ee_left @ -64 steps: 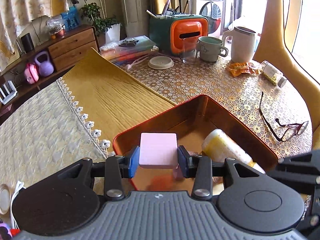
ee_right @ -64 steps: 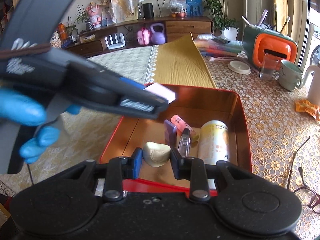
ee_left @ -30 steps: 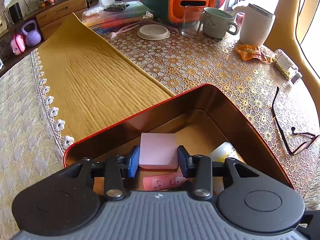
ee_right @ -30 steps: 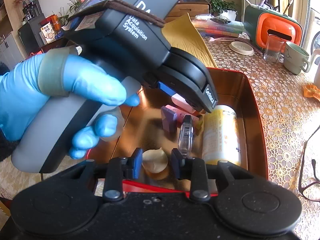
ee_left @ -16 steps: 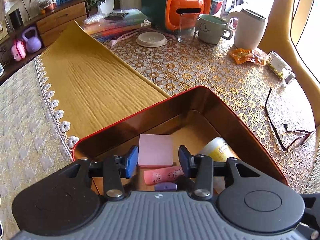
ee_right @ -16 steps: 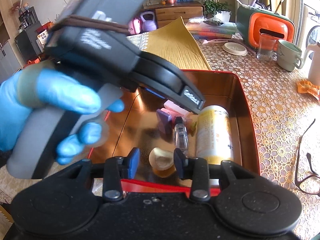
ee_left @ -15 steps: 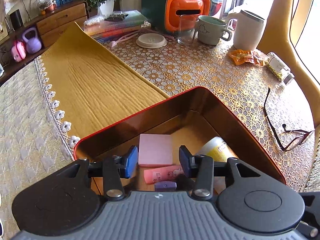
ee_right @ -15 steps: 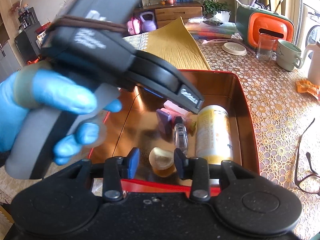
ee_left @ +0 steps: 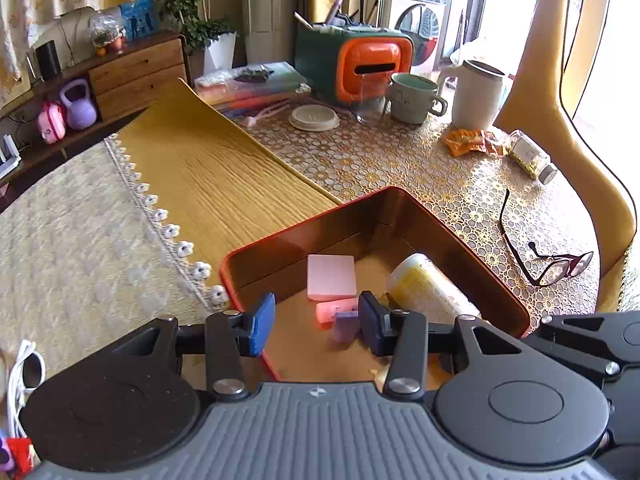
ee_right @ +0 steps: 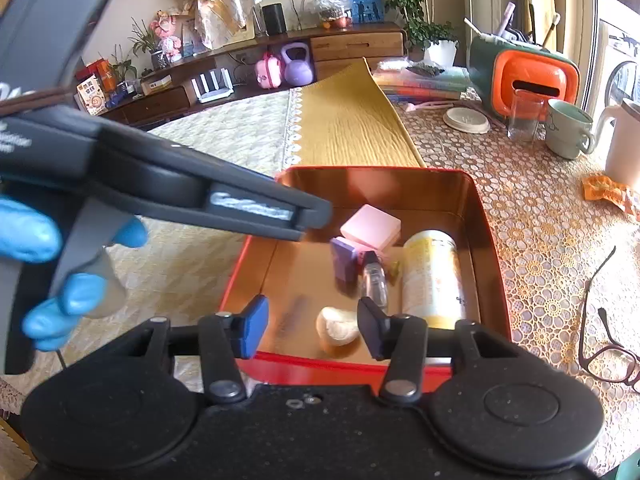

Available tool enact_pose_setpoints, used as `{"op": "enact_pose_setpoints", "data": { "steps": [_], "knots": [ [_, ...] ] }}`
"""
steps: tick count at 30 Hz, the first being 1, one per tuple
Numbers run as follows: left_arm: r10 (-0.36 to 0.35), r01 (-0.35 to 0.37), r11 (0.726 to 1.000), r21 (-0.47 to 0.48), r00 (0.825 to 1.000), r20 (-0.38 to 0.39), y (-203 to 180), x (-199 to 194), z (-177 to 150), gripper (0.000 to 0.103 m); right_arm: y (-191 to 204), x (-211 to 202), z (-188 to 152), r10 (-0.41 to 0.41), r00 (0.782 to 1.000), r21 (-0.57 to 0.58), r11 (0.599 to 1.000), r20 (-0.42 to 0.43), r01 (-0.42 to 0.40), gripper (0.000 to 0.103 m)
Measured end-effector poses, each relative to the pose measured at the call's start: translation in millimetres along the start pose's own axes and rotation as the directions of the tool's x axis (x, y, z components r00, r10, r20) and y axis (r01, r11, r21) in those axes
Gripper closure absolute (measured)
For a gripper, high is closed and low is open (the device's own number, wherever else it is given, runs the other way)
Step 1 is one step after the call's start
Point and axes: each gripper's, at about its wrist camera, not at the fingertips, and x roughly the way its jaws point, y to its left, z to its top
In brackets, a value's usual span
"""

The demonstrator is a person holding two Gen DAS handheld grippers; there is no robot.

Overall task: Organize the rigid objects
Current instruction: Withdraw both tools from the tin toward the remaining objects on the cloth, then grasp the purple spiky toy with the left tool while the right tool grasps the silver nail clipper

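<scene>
the left claw (ee_left: 316, 322) is held apart and empty above the red tin (ee_left: 452, 232); the right claw (ee_right: 312, 326) is opening, the pale stone (ee_right: 338, 330) lying loose between its jaws.

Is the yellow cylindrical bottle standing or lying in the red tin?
Lying: the yellow cylindrical bottle rests lengthwise on the red tin's floor.

Left tongs (ee_left: 312, 322): black arms, blue pads, silver screws, ribbed grey body w/ round black caps. Right tongs (ee_right: 312, 330): same build, black body. Blue glove on left hand (ee_right: 48, 272), white lettering on housing.
</scene>
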Motion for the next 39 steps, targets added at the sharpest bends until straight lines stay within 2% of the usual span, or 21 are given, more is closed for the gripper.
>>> {"op": "enact_pose_setpoints", "data": {
  "steps": [8, 12, 18, 22, 24, 30, 36, 39],
  "knots": [
    [0.01, -0.009, 1.0, -0.019, 0.999, 0.037, 23.9, -44.1, -24.5, 0.057, 16.0, -12.3, 1.1, 0.0, 1.0, -0.005, 1.0, 0.026, 0.0, 0.042],
    [0.025, -0.023, 0.999, -0.03, 0.998, 0.059, 35.4, -63.8, -38.8, 0.048, 26.0, -16.0, 1.0, 0.002, 0.999, -0.016, 1.0, 0.039, -0.001, 0.037],
    [0.051, -0.047, 0.998, -0.045, 0.995, 0.084, 51.3, -91.0, -59.5, 0.048, 42.9, -18.9, 1.9, 0.013, 0.998, -0.031, 0.999, 0.063, -0.011, 0.025],
    [0.073, -0.066, 0.995, -0.071, 0.992, 0.102, 62.8, -106.9, -73.3, 0.038, 55.3, -20.0, 2.3, 0.027, 0.997, -0.042, 0.999, 0.073, -0.024, 0.02],
    [0.082, -0.073, 0.994, -0.084, 0.99, 0.112, 69.2, -114.5, -79.7, 0.038, 62.1, -21.2, 1.9, 0.032, 0.996, -0.049, 0.998, 0.08, -0.028, 0.016],
    [0.127, -0.108, 0.985, -0.132, 0.981, 0.144, 91.1, -134.8, -98.8, 0.038, 83.7, -22.1, 2.0, 0.068, 0.993, -0.077, 0.995, 0.097, -0.06, 0.008],
    [0.176, -0.147, 0.972, -0.184, 0.973, 0.152, 116.5, -150.3, -118.3, 0.038, 103.1, -19.6, 4.1, 0.109, 0.989, -0.1, 0.99, 0.103, -0.099, 0.005],
    [0.207, -0.174, 0.963, -0.206, 0.967, 0.15, 130.3, -153.9, -128.4, 0.032, 113.2, -16.6, 3.6, 0.128, 0.987, -0.109, 0.987, 0.101, -0.117, 0.002]
  ]
}}
